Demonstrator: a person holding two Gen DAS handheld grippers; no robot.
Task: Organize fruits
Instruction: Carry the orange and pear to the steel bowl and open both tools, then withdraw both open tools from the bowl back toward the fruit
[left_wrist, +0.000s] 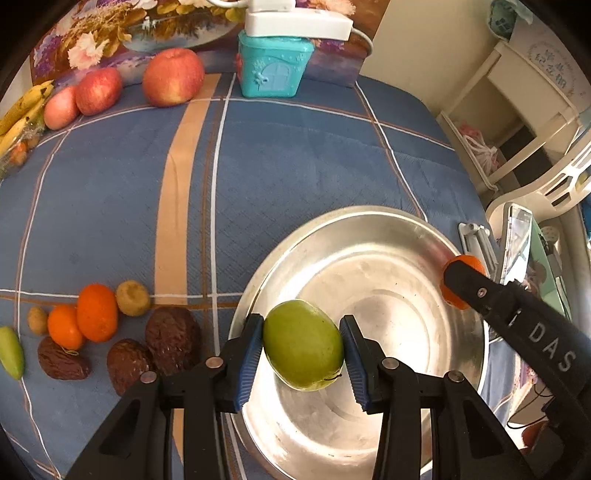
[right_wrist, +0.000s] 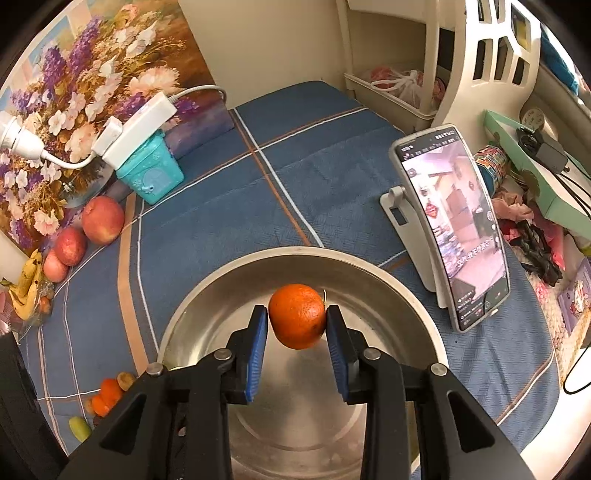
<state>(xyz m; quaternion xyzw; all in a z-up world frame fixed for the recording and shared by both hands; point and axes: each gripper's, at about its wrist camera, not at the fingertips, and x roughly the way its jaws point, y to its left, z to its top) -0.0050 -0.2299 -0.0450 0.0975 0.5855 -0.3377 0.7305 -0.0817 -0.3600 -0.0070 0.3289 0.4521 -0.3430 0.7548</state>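
Observation:
My left gripper (left_wrist: 303, 345) is shut on a green fruit (left_wrist: 303, 343), held over the near left part of a steel bowl (left_wrist: 388, 236). My right gripper (right_wrist: 297, 321) is shut on an orange (right_wrist: 297, 320) above the same steel bowl (right_wrist: 295, 254); in the left wrist view that orange (left_wrist: 469, 264) shows at the bowl's right rim behind the right gripper's black finger. Left of the bowl lie two oranges (left_wrist: 96, 312), small brown fruits (left_wrist: 133, 297), dark wrinkled fruits (left_wrist: 173, 339) and another green fruit (left_wrist: 12, 352). The bowl looks empty.
Three red apples (left_wrist: 173, 76) and bananas (left_wrist: 22, 107) line the far left of the blue checked cloth (left_wrist: 295, 155). A teal toy house (left_wrist: 271, 66) carries a white power strip (left_wrist: 299, 23). A phone on a stand (right_wrist: 454, 229) stands right of the bowl, shelves beyond.

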